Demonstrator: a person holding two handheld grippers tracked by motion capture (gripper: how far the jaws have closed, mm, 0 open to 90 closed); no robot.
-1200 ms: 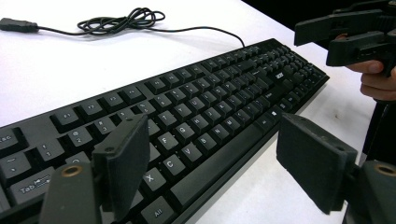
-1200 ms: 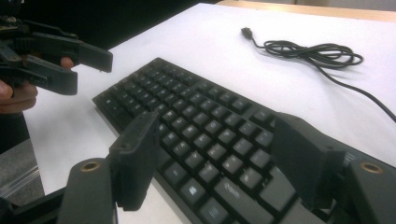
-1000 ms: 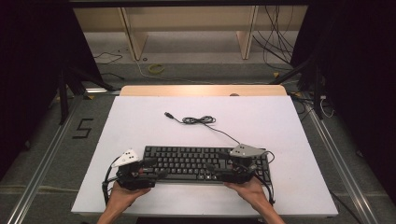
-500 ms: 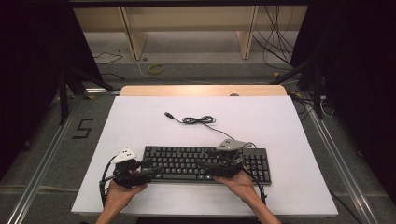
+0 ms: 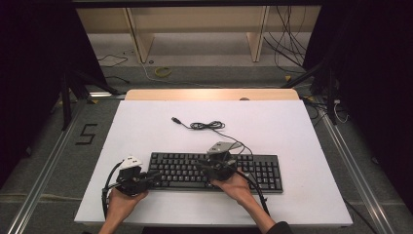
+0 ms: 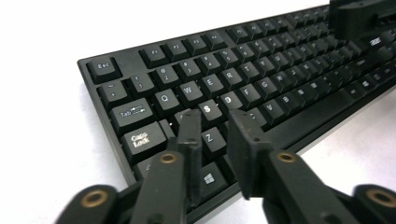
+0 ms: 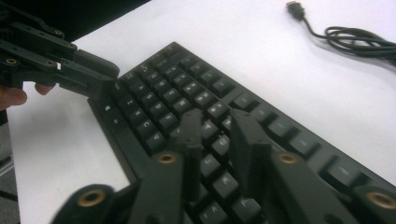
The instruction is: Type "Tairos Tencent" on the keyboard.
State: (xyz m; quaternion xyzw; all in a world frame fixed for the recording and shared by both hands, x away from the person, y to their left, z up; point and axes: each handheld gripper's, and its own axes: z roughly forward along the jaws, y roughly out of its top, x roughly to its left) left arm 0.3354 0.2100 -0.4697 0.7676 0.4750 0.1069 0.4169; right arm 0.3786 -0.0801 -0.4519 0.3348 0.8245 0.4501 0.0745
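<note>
At the left we see the left gripper (image 5: 155, 174) over the keyboard's left end, its jaws drawn narrow with a small gap, nothing between them, having just been closing; in the left gripper view (image 6: 211, 126) the tips hover above the S and Z keys. The black keyboard (image 5: 253, 168) lies flat on the near half of the white table (image 5: 302, 131), long side facing us. Toward its middle we note the right gripper (image 5: 200, 165), held in the right hand (image 5: 234, 187), jaws likewise narrow and just closing, nothing caught; in the right gripper view (image 7: 215, 125) they point across the keys. Behind the keyboard lies its coiled cable (image 5: 207, 125), plug end loose on the table.
</note>
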